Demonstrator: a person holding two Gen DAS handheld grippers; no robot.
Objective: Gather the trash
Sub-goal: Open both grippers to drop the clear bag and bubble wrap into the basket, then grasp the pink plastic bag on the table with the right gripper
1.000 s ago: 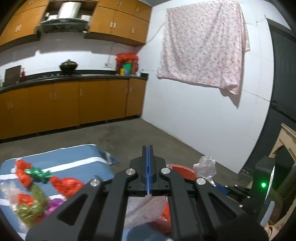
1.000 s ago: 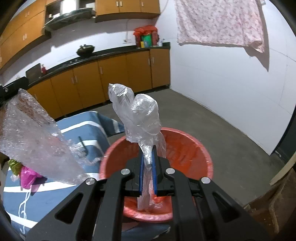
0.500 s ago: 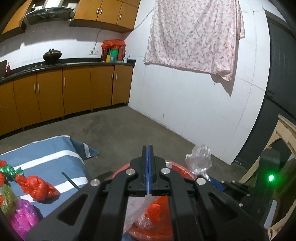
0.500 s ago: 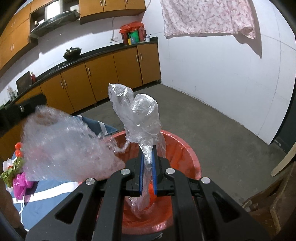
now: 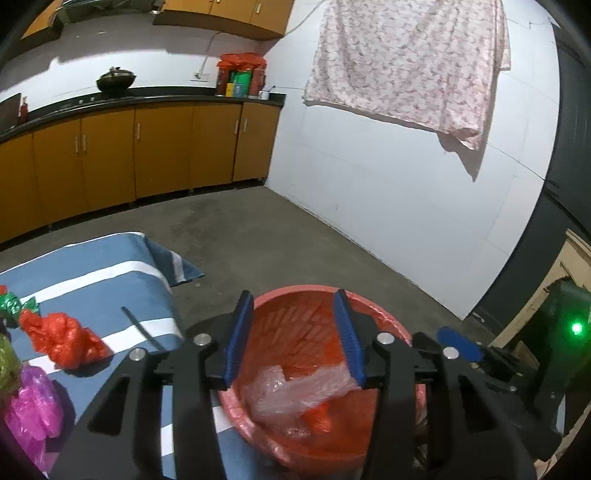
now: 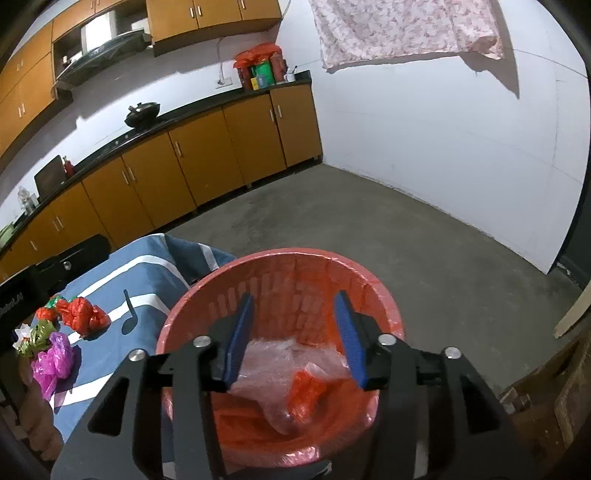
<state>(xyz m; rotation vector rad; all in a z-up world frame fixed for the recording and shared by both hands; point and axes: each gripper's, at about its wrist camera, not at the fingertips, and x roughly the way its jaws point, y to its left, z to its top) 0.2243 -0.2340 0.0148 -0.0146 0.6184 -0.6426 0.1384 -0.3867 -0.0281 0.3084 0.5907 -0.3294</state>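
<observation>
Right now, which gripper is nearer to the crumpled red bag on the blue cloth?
Left. The left gripper hangs over the bin rim beside the red bag; the right gripper is over the bin, farther away.

Orange-brown wooden base cabinets (image 5: 155, 155) run along the far wall under a black countertop (image 6: 207, 107), with matching wall cabinets (image 6: 207, 14) above. A dark lidded wok (image 5: 116, 79) sits on the counter, and red plastic bags around green and yellow packages (image 5: 242, 74) stand at its corner end. A pink floral cloth (image 5: 410, 62) hangs on the white wall (image 5: 388, 192) above a grey concrete floor (image 6: 362, 225).
</observation>
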